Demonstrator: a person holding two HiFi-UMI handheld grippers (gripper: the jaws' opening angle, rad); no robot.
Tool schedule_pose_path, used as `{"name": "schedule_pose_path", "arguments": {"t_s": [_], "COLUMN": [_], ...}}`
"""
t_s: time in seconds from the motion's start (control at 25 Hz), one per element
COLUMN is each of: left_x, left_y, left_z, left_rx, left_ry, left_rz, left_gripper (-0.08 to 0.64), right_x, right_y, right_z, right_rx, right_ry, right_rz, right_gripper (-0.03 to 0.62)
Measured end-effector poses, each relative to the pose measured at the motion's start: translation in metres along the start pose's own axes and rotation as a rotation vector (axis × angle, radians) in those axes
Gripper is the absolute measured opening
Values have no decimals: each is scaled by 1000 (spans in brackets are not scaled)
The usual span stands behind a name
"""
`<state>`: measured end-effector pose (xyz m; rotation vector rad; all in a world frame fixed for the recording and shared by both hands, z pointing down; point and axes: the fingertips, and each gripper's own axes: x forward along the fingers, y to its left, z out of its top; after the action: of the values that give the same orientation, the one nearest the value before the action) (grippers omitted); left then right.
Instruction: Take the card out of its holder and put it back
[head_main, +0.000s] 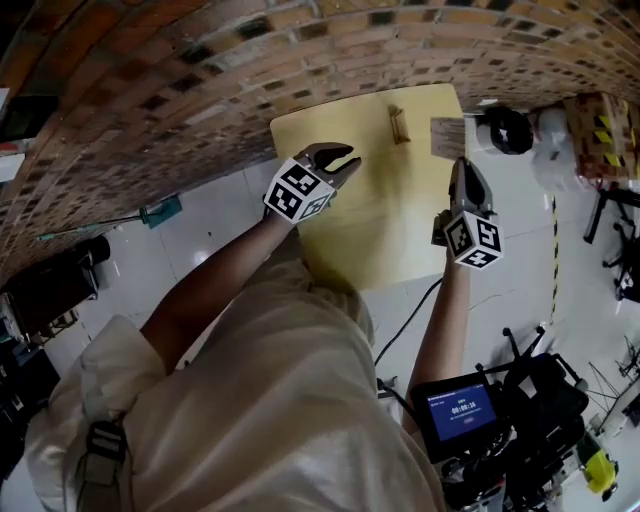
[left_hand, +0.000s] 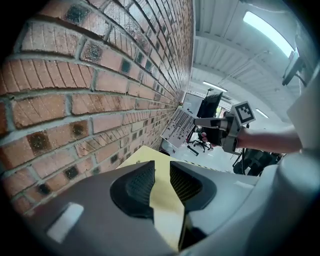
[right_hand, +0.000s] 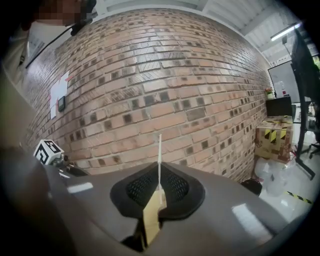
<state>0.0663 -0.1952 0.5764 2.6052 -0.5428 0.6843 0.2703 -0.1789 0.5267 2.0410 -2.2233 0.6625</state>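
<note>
A small wooden card holder (head_main: 399, 125) stands on the yellow table (head_main: 380, 230) near its far edge, with nothing in its slot. My right gripper (head_main: 462, 168) is shut on a pale card (head_main: 447, 138), which it holds in the air to the right of the holder, above the table's right edge. The right gripper view shows the card (right_hand: 159, 152) edge-on, pinched between the pads (right_hand: 176, 187). My left gripper (head_main: 343, 160) hovers open over the table, left of the holder, with nothing between its jaws. From the left gripper view, the right gripper (left_hand: 226, 129) and card (left_hand: 200, 121) show ahead.
A brick wall (head_main: 200, 80) runs just behind the table. To the right on the tiled floor stand a cardboard box with striped tape (head_main: 598, 130), a black round object (head_main: 506, 128) and a white bag (head_main: 552, 150). A device with a lit screen (head_main: 460, 412) is at my lower right.
</note>
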Motion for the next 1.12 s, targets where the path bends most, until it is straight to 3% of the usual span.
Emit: {"name": "schedule_pose_path", "arguments": {"t_s": [0.72,1.12], "left_x": [34,33], "left_y": [4,20], "left_z": [-6,-11], "left_rx": [-58,-77], "left_ry": [-2,8], "left_rz": [-60,-35], "left_gripper": [123,123], "right_x": [97,114], "right_y": [-3,-8], "right_z": [-68,-95], "right_rx": [-47,-67], "right_ry": [167,221], "right_rz": [74,84], "right_gripper": [12,11]}}
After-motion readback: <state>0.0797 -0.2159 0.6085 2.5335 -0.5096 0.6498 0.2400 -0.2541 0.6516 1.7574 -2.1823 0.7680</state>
